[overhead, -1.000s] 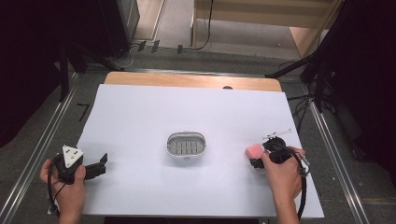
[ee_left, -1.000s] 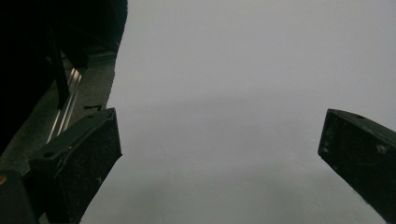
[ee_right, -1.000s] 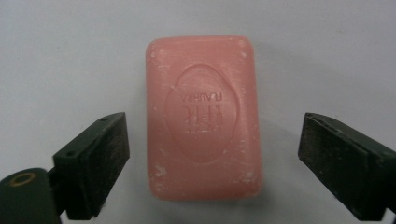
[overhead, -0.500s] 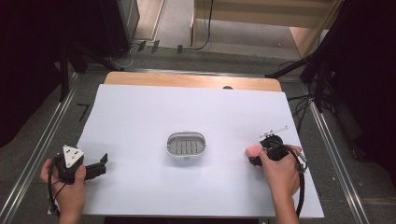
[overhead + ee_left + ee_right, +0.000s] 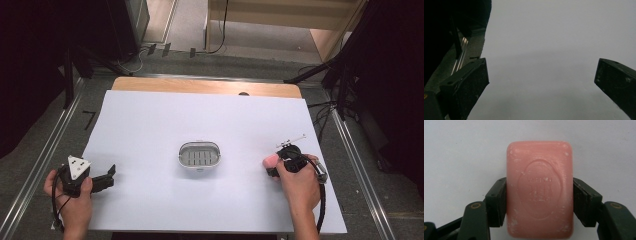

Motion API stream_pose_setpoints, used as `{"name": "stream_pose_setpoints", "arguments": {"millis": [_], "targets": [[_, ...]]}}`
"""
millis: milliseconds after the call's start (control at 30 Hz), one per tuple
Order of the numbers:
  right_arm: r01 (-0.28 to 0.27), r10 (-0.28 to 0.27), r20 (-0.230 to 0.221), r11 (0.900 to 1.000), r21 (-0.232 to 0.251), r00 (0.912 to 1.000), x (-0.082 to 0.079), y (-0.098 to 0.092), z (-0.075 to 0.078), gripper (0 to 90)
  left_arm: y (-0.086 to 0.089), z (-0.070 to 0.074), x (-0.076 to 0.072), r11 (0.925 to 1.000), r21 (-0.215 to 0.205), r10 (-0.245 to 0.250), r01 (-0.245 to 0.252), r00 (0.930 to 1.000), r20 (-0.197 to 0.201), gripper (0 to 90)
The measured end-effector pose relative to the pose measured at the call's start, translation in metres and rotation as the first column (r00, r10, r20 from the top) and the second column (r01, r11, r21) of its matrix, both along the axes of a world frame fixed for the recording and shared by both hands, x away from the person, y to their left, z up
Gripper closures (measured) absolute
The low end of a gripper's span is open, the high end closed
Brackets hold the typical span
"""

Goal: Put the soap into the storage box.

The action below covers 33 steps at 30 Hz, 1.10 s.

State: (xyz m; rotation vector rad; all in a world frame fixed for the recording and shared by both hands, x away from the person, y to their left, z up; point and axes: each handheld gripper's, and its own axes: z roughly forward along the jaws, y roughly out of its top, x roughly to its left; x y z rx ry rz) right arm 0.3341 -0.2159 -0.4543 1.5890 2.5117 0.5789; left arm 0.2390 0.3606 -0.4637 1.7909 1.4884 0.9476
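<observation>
- my right gripper point(image 5: 539, 202) has just been closing; its pads now clamp the long sides of the pink soap bar point(image 5: 539, 190).
- on the white table point(image 5: 150, 125), the soap point(image 5: 270, 160) sits at four o'clock of the oval soap dish point(image 5: 199, 155).
- my left gripper point(image 5: 102, 181) gapes wide, grasping nothing.
- the right gripper view shows the bar's embossed oval stamp.

lab, white-covered table point(image 5: 150, 125), black curtains point(image 5: 30, 60), cables point(image 5: 220, 30)

Oval soap dish point(image 5: 199, 155), white table point(image 5: 150, 125)
</observation>
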Motion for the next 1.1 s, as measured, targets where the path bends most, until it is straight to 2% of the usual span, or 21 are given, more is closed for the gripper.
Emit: {"name": "stream_pose_setpoints", "arguments": {"millis": [233,267,367,667,767,900,1100], "targets": [[0.009,-0.008,0.002,1.000,-0.013,1.0000,0.0009,0.0016,-0.0001,37.8,-0.0001,0.0000,0.0000,1.0000,0.001,0.000,0.000,1.0000,-0.001,0.0],[0.000,0.000,0.010,1.000,-0.032,0.9999,0.0008,0.0036,-0.0008,37.8,-0.0001,0.0000,0.0001,1.0000,0.002,0.000,0.000,1.0000,-0.001,0.0],[0.001,0.000,0.016,0.999,-0.040,0.9999,0.0011,0.0045,-0.0011,38.1,-0.0001,0.0001,0.0002,1.0000,0.003,0.000,0.000,1.0000,-0.003,0.0],[-0.021,0.021,0.014,0.999,-0.034,0.9997,0.0011,0.0033,-0.0002,38.7,-0.0003,0.0001,0.0003,1.0000,0.005,0.000,0.000,1.0000,-0.006,0.0],[-0.052,0.052,0.015,0.999,-0.017,0.9985,-0.0002,0.0019,0.0006,38.7,-0.0005,0.0000,0.0004,1.0000,0.007,-0.001,0.001,1.0000,-0.007,0.0],[-0.098,0.099,0.025,0.995,-0.028,0.9948,-0.0011,0.0042,0.0028,38.7,-0.0007,-0.0001,0.0005,1.0000,0.009,-0.001,0.001,1.0000,-0.005,0.0],[-0.136,0.137,0.035,0.990,-0.027,0.9899,-0.0008,0.0092,0.0084,38.8,-0.0013,-0.0004,0.0005,0.9999,0.010,0.000,0.001,1.0000,-0.002,0.0]]}}
